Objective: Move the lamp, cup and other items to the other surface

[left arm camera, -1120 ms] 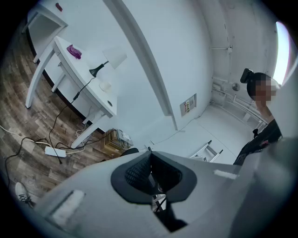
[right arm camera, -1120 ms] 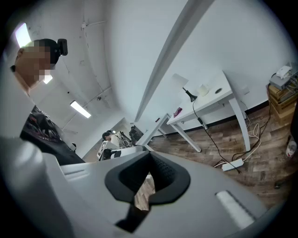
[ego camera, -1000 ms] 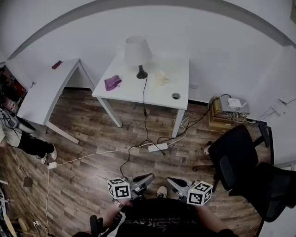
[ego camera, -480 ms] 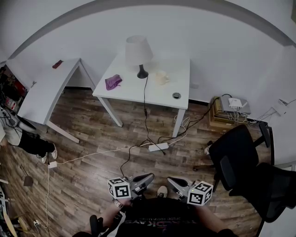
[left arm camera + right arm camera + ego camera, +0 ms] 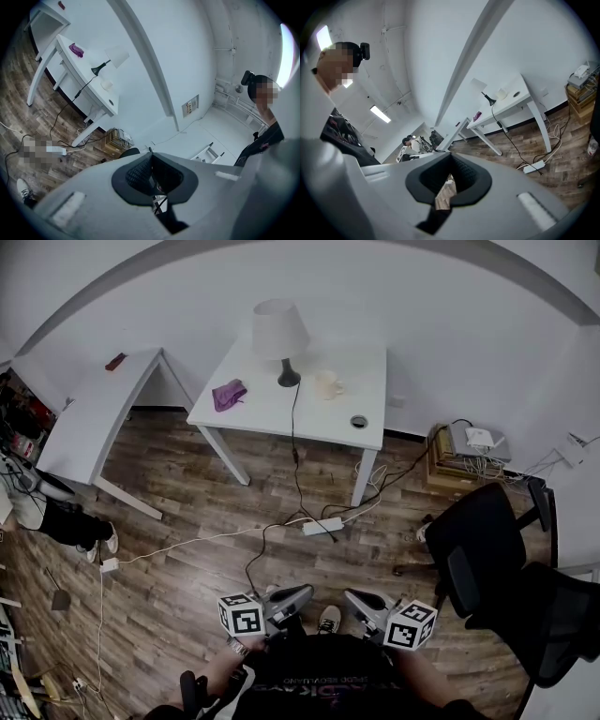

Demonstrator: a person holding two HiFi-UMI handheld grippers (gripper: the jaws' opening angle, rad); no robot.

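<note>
Little has been shifted since before: left gripper (image 5: pixel 302 594) and right gripper (image 5: pixel 352 597), jaws together and empty, are held well apart from table (image 5: pixel 253 413) bearing lamp (image 5: pixel 279 334) and cup (image 5: pixel 326 383); cord (image 5: pixel 293 442) could be snagged once lamp is lifted.

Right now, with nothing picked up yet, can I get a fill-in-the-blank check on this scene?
1. On the table, the lamp stands between the cloth and the ____.
2. The lamp's cord hangs over the table's front edge to the ____.
3. The item on the left table is ____ in colour.
4. The left gripper and right gripper are both shut and hold ____.

Missing words: cup; floor; red; nothing.
</note>
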